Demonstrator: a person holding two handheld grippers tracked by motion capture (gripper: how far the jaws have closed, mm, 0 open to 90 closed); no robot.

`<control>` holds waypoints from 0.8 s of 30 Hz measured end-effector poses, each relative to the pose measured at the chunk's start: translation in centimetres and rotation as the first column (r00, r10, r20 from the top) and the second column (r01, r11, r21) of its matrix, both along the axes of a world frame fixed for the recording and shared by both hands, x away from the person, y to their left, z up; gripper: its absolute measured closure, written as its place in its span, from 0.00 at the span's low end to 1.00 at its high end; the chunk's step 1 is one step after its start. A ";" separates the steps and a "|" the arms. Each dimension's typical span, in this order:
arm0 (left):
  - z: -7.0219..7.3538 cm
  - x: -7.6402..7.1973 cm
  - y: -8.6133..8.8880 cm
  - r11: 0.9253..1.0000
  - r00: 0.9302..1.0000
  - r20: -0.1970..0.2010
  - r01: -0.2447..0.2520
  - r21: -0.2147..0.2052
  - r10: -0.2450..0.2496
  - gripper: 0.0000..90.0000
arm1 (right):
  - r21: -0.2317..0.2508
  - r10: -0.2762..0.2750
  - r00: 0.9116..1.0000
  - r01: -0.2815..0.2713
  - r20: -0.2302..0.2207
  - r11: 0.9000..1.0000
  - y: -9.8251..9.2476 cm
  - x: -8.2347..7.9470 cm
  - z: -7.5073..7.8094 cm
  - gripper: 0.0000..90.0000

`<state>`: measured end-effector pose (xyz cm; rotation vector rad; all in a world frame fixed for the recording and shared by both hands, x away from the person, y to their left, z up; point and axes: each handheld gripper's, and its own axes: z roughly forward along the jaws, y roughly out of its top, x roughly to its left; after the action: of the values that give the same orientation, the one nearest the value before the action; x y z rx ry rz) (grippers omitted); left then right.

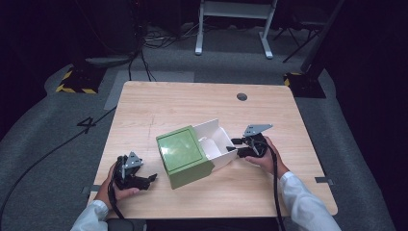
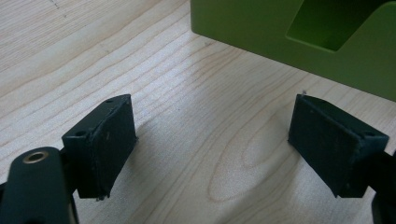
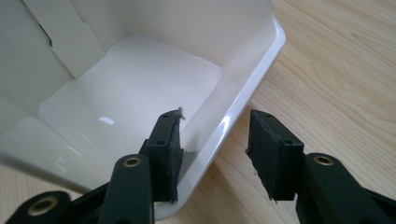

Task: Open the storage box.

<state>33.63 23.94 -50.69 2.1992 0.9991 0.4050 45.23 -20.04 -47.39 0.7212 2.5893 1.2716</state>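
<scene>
- So there's a green box sitting near the middle of the table, a bit toward the near edge, with a white tray sticking out of its right side like a drawer pulled partway.
- The tray is empty inside, glossy white, with a folded flap on its far wall in the right gripper view.
- Right gripper is at the tray's outer end: its jaws are spread and straddle the tray's wall, one pad inside the tray, the other outside over bare wood. The inner pad looks right against the wall; the outer one has a clear gap, so it's not pinching yet.
- From the high view the right hand sits just right of the tray, toward the table's right edge.
- Left gripper is down by the near-left corner, held in the left hand, close to the box's left side but not touching.
- In the left gripper view its jaws are wide apart with nothing but wood between them, and the box's green side with a cutout is just ahead.
</scene>
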 end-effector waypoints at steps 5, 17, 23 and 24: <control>0.0 0.0 0.0 1.000 1.000 0.001 -0.001 -0.001 0.001 0.17 | -0.014 -0.006 1.000 0.006 0.007 1.000 0.0 0.0 0.1 0.53; 0.0 0.0 0.0 1.000 1.000 0.001 -0.001 -0.001 0.001 0.17 | 0.023 -0.035 0.998 0.034 0.055 0.999 -0.8 -0.4 2.1 0.43; 0.0 0.0 0.0 1.000 1.000 0.001 0.000 -0.001 0.000 0.17 | 0.032 -0.047 0.995 0.045 0.085 0.998 -1.8 -0.7 3.4 0.41; 0.0 0.0 0.0 1.000 1.000 0.001 -0.001 -0.001 0.001 0.17 | 0.029 -0.047 0.995 0.045 0.087 0.999 -1.9 -0.8 3.5 0.41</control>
<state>33.63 23.94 -50.70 2.1976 0.9991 0.4058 44.43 -21.94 -43.84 0.7093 2.4762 1.2966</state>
